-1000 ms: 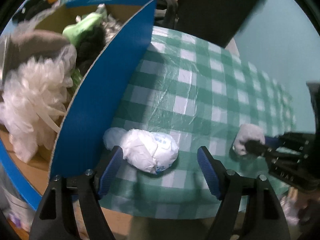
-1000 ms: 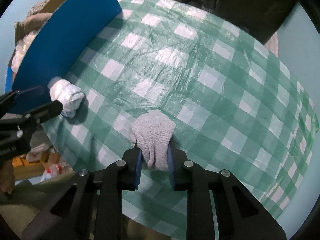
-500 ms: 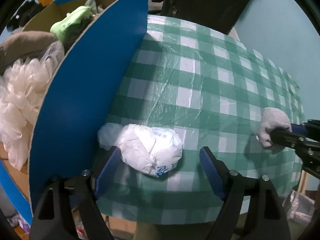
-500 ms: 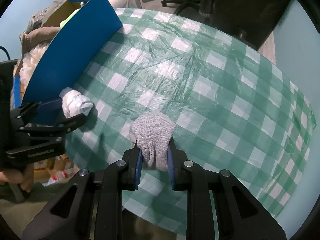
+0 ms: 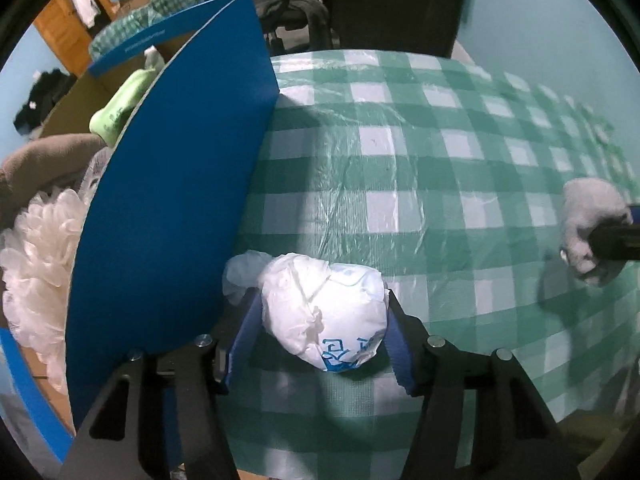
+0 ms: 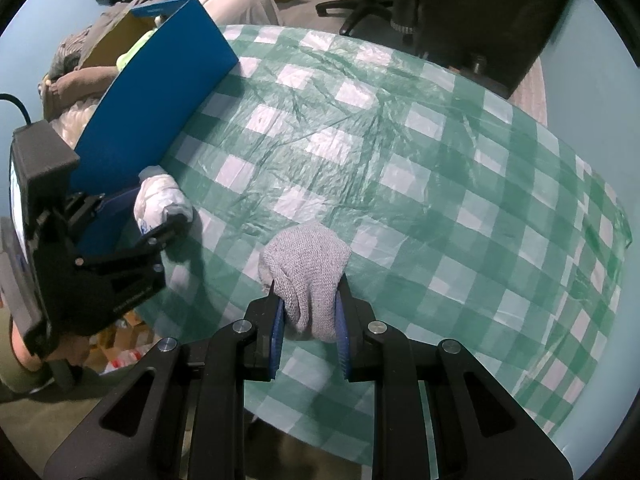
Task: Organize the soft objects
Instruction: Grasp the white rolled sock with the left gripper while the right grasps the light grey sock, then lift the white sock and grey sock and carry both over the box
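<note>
Closing on two soft things at once over a green-checked desk [image 6: 400,168]: left hand-held gripper [image 5: 324,320] pinching a white bundle [image 5: 324,312] with blue print, pads pressing both its flanks, right hand-held gripper [image 6: 310,314] clamping a grey knit cloth [image 6: 308,268] by its near end. Sitting low at the desk's near edge, the bundle, touching or just beside the blue wall of an open box [image 5: 168,200]; hanging well apart to the right, the cloth, seemingly just clear of the cover, judging by the shadow under it. Running crosswise between the left pads, the bundle's long axis, with a loose tail poking out toward the box. Lying up and to the left of both grips, the box mouth, so likely needing a lift over the blue wall; much nearer to it, the left hand, with the right having the whole desk width to cross. Showing only in the left view: the box's fill, namely a white mesh puff [image 5: 40,248], a brown plush [image 5: 44,160] and a lime-green piece [image 5: 116,108]. Showing only in the right view: the left tool from the side with the bundle [image 6: 160,200] wedged against the wall, and the cloth's knit and its hold deep between the pads.
</note>
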Motion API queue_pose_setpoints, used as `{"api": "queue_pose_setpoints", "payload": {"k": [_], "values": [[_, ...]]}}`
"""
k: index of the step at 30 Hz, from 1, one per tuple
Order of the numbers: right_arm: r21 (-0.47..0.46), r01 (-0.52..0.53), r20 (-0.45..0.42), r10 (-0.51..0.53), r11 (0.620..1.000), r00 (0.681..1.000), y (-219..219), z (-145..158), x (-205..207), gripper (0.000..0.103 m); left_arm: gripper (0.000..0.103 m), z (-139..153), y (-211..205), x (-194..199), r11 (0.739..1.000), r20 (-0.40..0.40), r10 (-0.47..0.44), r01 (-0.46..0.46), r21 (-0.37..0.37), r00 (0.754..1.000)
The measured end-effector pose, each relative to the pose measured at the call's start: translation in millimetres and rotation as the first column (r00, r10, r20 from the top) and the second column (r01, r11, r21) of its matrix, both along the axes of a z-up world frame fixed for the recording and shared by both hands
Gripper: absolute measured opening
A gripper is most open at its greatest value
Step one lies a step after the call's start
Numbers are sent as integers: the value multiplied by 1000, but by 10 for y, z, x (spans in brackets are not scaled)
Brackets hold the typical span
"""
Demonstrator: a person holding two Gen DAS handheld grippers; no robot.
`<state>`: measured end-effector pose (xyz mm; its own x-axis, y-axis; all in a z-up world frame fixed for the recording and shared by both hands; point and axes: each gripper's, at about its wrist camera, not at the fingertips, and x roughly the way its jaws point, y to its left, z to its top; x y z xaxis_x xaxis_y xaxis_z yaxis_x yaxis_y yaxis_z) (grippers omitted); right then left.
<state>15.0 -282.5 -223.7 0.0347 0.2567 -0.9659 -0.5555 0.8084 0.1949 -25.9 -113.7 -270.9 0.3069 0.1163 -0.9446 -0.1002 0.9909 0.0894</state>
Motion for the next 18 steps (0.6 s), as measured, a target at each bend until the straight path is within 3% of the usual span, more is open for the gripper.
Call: {"api": "queue_pose_setpoints", "payload": {"k": [7, 18], "values": [[14, 6, 6, -6, 1000, 1000, 4, 64, 22, 20, 49, 145, 45, 11, 998, 4, -12, 12, -56, 1000], [40, 3, 34, -4, 999, 999, 68, 278, 88, 20, 46, 621, 56, 45, 991, 57, -24, 31, -128, 998]]}}
